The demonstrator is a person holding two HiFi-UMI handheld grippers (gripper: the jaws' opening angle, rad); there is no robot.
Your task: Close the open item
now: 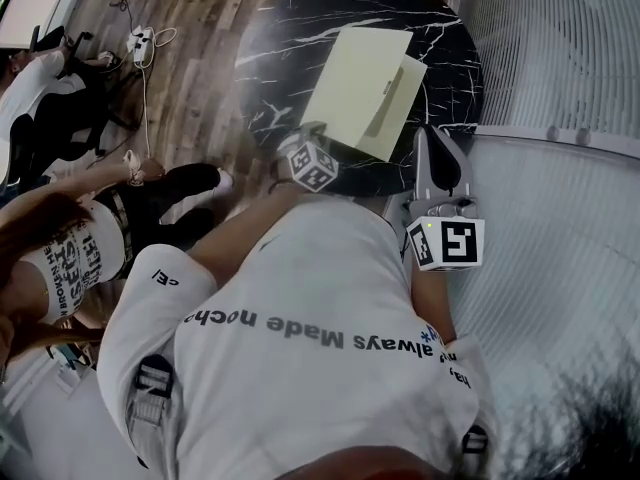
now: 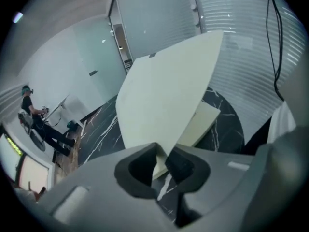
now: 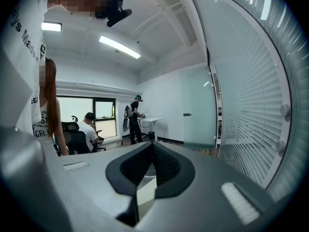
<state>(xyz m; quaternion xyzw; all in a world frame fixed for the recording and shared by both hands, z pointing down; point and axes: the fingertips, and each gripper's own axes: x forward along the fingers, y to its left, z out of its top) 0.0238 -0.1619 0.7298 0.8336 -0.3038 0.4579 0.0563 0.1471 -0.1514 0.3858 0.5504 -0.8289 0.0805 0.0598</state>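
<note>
Left gripper view: the left gripper (image 2: 161, 161) has its jaws a narrow gap apart. The lower corner of the folder's cover (image 2: 164, 95) sits in that gap, and the pads don't look like they're pinching it. The cover stands tilted up off the table (image 2: 99, 137). The folder's other leaf (image 2: 206, 120) lies flat on the marble, beyond the cover and to its right.

Head view: the pale folder (image 1: 360, 78) is on the round black table (image 1: 290, 38), just ahead of the left gripper (image 1: 318, 153). Its long side runs away from the person. The right gripper (image 1: 438, 138) is at the table's right edge by the blinds (image 1: 560, 58), beside the folder and not touching it.

Right gripper view: the right gripper (image 3: 152, 151) points roughly level out into the room. Its jaws meet at the tips and clamp nothing.

What matters for the next move:
- **Arm:** the left gripper is nearer and is already at the cover's edge.
- **Direction:** the flat leaf is on the far right side of the raised cover, so my read is that closing means swinging the cover down to the right onto it.
- **Hinge:** I can't see the hinge line clearly. It probably runs along the folder's long side.
- **Risk:** the grip is loose, so the cover could drop on its own or flop back the wrong way.
</note>
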